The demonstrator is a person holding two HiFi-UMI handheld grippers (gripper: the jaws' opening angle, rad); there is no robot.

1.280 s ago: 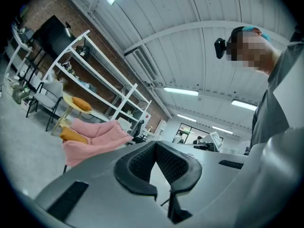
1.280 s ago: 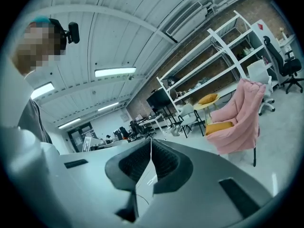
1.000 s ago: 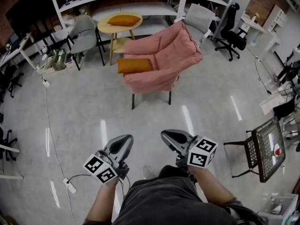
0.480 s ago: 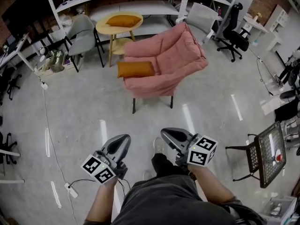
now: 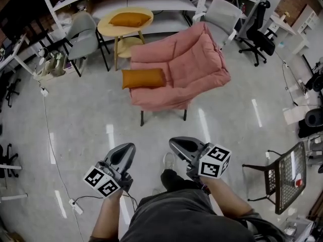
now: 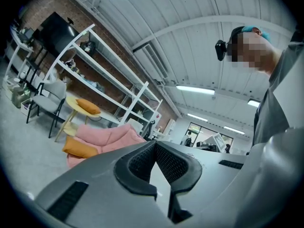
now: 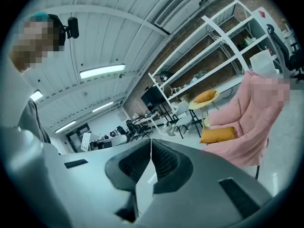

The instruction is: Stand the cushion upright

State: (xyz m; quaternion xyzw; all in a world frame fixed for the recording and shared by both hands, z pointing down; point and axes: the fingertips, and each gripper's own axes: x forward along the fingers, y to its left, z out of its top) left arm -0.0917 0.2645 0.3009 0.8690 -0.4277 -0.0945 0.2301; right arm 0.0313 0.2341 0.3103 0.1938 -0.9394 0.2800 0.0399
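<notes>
Orange rectangular fabric cushion lies flat on the front left edge of the pink padded armchair. Round wooden table stands behind the armchair, grey office chair beside it. Left gripper and right gripper are well short of the armchair, across grey floor. Both sets of jaws are together, empty.

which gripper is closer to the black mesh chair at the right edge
Right. The right gripper hovers over the floor to the left of the black mesh chair; the left gripper is farther left still, on the right gripper's far side.
</notes>
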